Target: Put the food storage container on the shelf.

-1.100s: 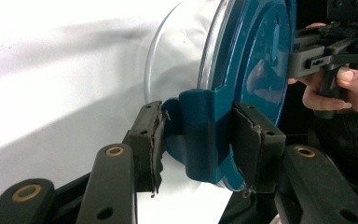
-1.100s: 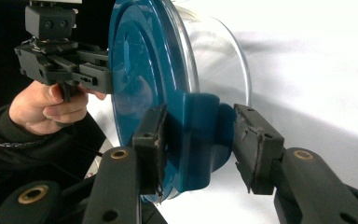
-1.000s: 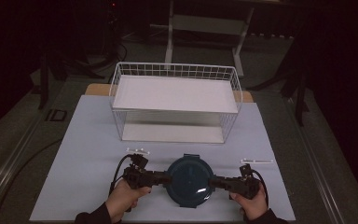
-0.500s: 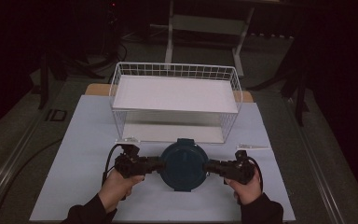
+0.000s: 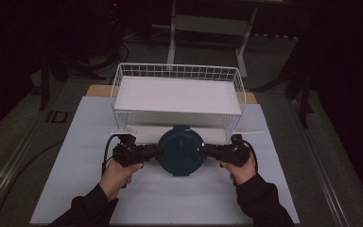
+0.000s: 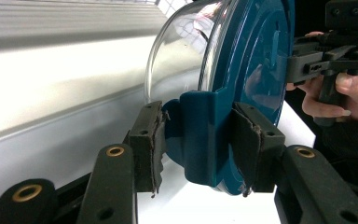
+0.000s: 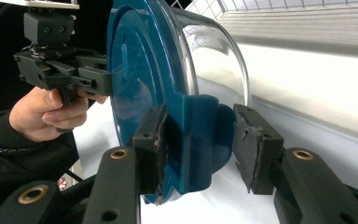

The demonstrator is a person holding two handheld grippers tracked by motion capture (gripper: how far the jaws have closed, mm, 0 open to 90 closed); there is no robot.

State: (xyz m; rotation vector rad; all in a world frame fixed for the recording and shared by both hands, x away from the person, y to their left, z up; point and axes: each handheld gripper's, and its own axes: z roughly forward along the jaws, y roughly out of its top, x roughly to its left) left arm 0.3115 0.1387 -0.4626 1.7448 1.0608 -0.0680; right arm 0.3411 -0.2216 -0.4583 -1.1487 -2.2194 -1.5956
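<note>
Currently both grippers carry one round container between them, a clear glass bowl closed by a dark blue lid, turned on edge so the lid faces the person. Left gripper: jaws clamped on the lid's side clip, one pad against each face of it. Right gripper: jaws around the opposite clip; the near pad presses the clip, the far pad seems to stand a little off it, so I judge the hold looser on that side, though the container hangs between the two. Beyond the jaws, just past the glass, stands a white wire basket with a white board as its floor, raised over the white surface. The container sits in front of the basket's near wall, at about the height of the basket's floor, not yet over the rim. Judgement: the pickup is done and the carry toward the basket is under way; left to do is raising the container above the near rim, moving it forward over the floor, setting it down, and letting go on both sides.
</note>
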